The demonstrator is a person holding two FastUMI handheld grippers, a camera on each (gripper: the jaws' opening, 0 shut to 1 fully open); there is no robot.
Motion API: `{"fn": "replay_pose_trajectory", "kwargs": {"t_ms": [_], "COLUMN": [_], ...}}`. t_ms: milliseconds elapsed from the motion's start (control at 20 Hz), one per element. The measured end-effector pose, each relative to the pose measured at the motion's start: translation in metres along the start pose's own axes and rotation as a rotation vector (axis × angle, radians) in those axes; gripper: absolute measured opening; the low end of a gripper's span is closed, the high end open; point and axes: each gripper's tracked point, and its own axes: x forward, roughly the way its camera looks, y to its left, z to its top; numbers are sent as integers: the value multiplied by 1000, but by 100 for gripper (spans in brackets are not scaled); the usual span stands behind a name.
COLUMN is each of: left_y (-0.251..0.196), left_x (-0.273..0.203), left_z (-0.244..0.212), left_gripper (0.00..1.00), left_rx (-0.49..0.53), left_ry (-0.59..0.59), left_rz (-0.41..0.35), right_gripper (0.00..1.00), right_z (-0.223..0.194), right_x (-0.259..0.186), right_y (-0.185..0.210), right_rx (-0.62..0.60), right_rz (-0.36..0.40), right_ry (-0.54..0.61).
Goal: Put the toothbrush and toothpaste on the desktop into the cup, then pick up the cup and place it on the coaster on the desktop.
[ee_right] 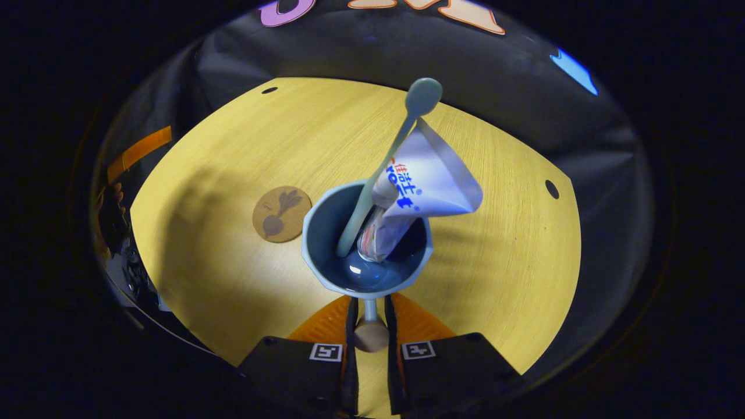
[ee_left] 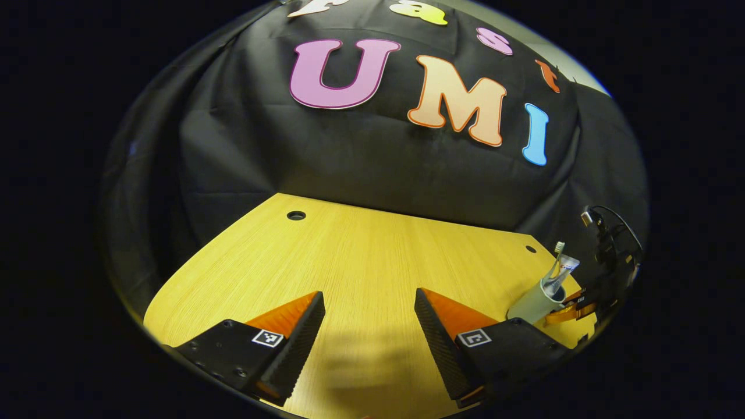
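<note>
- Toothbrush (ee_right: 381, 169) and toothpaste (ee_right: 419, 186) standing in cup (ee_right: 366, 250).
- Right gripper (ee_right: 370, 326) clamped on cup handle; left gripper (ee_left: 369, 326) jaws apart, idle.
- Cup just beside coaster (ee_right: 281, 213), not on it.
- Step, judged: transfer; next needs centring over coaster, upright.

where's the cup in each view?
Left gripper view: cup at lower right near the desk edge, toothbrush and toothpaste sticking out.
Right gripper view: cup at centre, above the right tongs.
Shared landmark: the toothpaste.
</note>
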Motion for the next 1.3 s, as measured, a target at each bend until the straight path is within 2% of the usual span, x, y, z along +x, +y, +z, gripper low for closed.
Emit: {"fn": "replay_pose_trajectory", "kwargs": {"t_ms": [350, 500, 800, 900, 950, 1100, 1300], "left_y": [20, 31, 46, 44, 43, 36, 27], "left_x": [-8, -15, -25, -25, -24, -26, -23], "left_z": [-2, -4, -8, -10, -10, -7, -8], "left_gripper": [92, 92, 92, 90, 92, 92, 92], "left_rx": [-29, -42, -43, -49, -51, -50, -45], "left_ry": [2, 5, 17, 21, 17, 12, 16], "left_rz": [39, 63, 103, 105, 103, 95, 79], "right_gripper": [23, 23, 22, 22, 22, 22, 27], "right_z": [31, 37, 41, 41, 39, 39, 36], "right_x": [-23, -27, -26, -20, -17, -19, -28], "right_y": [27, 22, 17, 25, 29, 25, 26], "right_rx": [-57, -76, -117, -146, -153, -143, -150], "right_rz": [111, 156, 169, 156, 155, 154, 154], "right_ry": [-47, -51, -25, -14, -7, -12, -34]}}
